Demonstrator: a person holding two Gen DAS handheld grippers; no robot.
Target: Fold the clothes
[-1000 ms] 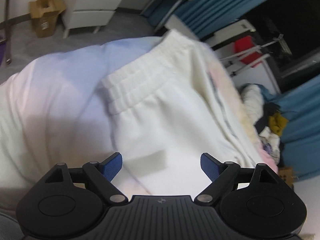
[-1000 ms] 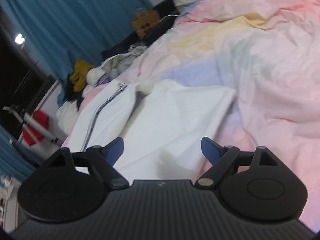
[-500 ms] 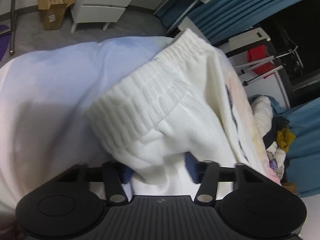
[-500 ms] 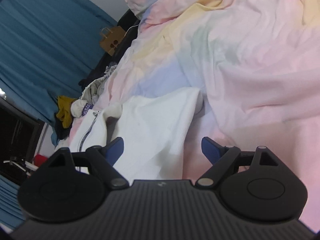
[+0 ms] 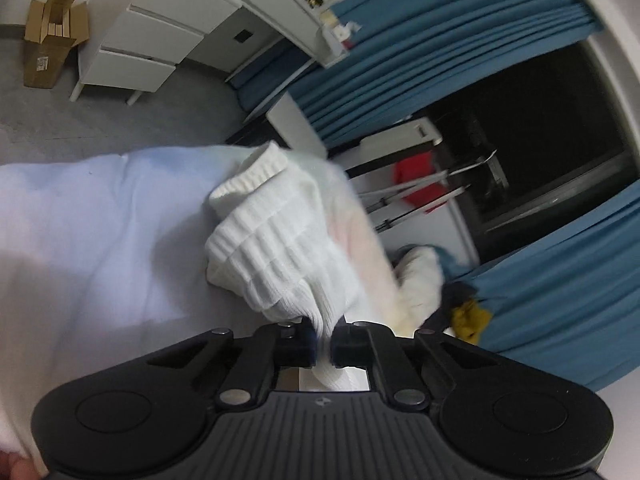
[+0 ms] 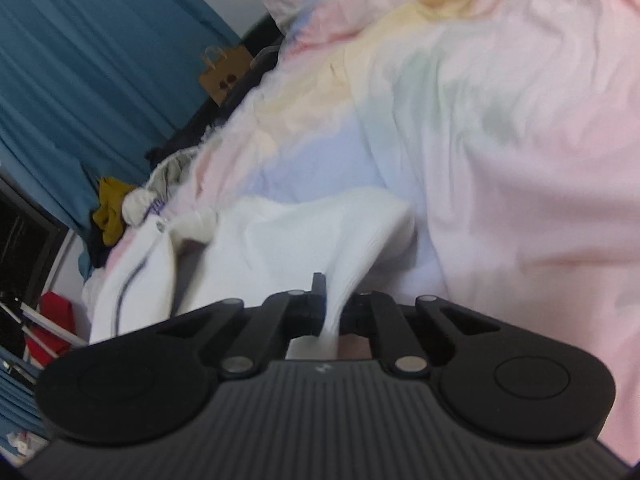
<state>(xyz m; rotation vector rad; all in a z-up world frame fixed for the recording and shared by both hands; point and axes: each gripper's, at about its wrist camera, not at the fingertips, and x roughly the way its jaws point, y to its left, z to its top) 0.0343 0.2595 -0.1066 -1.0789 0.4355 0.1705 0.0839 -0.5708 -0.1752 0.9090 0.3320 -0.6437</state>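
A white garment with a ribbed elastic waistband point(image 5: 276, 248) lies on a pastel bed cover point(image 5: 88, 240). My left gripper point(image 5: 323, 340) is shut on the waistband end and holds the bunched cloth lifted off the bed. In the right wrist view the same white garment point(image 6: 304, 240) spreads over the bed cover point(image 6: 500, 140), with a dark stripe down its left side. My right gripper point(image 6: 334, 312) is shut on the garment's near edge, and the cloth rises in a fold between the jaws.
A white drawer unit point(image 5: 148, 48) and a cardboard box point(image 5: 48, 52) stand on the grey floor beyond the bed. Blue curtains point(image 5: 420, 40) hang behind. A pile of clothes point(image 6: 120, 208) and a brown paper bag point(image 6: 226, 72) lie past the bed's far edge.
Both grippers were open above the garment a second ago. The left closed on the waistband and lifted it; the right moved in and closed on the garment's near edge.
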